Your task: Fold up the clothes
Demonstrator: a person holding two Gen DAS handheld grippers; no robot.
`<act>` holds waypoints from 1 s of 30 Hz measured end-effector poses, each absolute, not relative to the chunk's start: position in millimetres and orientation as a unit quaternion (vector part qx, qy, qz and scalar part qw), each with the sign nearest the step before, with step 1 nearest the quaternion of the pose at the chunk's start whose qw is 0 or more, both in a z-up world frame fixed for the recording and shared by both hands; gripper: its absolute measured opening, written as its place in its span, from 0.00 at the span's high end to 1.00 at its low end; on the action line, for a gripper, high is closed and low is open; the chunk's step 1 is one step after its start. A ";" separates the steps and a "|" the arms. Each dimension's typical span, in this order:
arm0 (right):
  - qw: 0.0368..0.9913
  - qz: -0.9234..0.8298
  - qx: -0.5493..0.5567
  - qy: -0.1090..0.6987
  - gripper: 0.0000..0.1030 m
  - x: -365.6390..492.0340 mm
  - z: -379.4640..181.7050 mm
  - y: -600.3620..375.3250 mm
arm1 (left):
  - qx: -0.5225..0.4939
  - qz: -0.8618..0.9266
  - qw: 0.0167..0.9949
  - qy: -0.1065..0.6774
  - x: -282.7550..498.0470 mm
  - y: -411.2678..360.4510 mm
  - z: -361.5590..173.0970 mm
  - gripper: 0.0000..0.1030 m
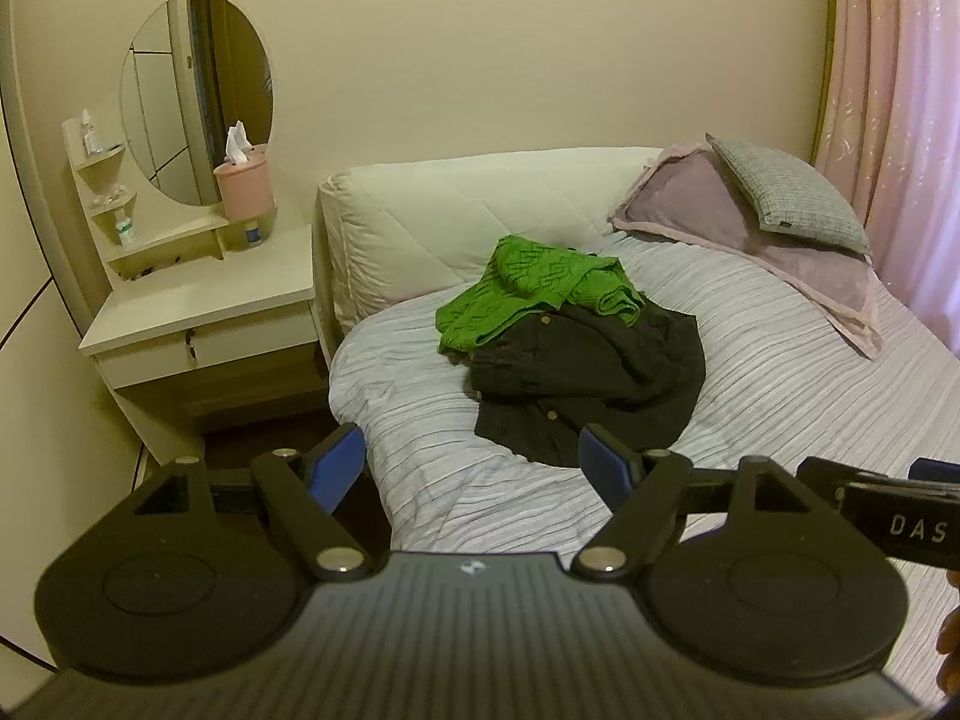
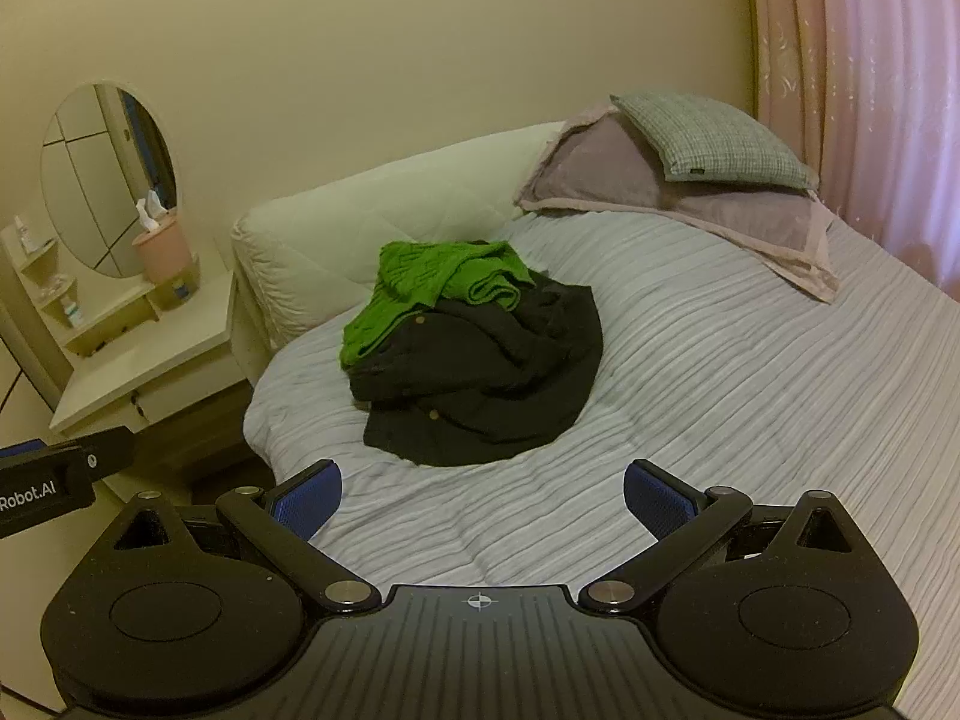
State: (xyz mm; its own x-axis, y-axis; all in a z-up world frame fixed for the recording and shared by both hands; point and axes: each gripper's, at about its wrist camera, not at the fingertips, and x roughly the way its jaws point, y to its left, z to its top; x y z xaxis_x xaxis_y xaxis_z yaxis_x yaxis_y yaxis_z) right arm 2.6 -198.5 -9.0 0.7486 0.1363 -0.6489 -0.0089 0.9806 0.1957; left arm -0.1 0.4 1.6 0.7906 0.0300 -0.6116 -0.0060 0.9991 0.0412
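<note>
A green knitted sweater (image 1: 528,282) lies crumpled on top of a dark buttoned garment (image 1: 588,384) in a heap on the striped bed cover (image 1: 780,396). The same heap shows in the right wrist view: sweater (image 2: 432,282), dark garment (image 2: 492,384), bed cover (image 2: 750,360). My left gripper (image 1: 474,462) is open and empty, held above the bed's near edge, short of the dark garment. My right gripper (image 2: 483,495) is open and empty, above the bed cover in front of the heap. Each gripper's body shows at the edge of the other's view.
Two pillows (image 1: 780,204) lean at the bed's right end by a pink curtain (image 1: 888,120). A white padded headboard (image 1: 456,204) runs along the wall. A white dressing table (image 1: 198,294) with an oval mirror and pink tissue holder (image 1: 243,186) stands left of the bed.
</note>
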 end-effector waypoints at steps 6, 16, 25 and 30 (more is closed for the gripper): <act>0.932 0.039 0.091 0.348 0.00 2.9 -5.3 -203.4 | 0.012 0.010 0.950 0.312 -6.3 10.6 12.3 0.26; 0.934 0.044 0.089 0.344 0.00 2.0 -1.1 -189.9 | 0.015 0.020 0.947 0.321 -9.8 9.7 16.1 0.26; 0.936 0.047 0.087 0.338 0.00 0.9 0.1 -186.8 | 0.015 0.023 0.947 0.320 -11.5 10.3 14.2 0.26; 0.937 0.048 0.088 0.336 0.00 -0.2 0.0 -188.3 | 0.016 0.023 0.947 0.321 -10.1 11.2 15.4 0.26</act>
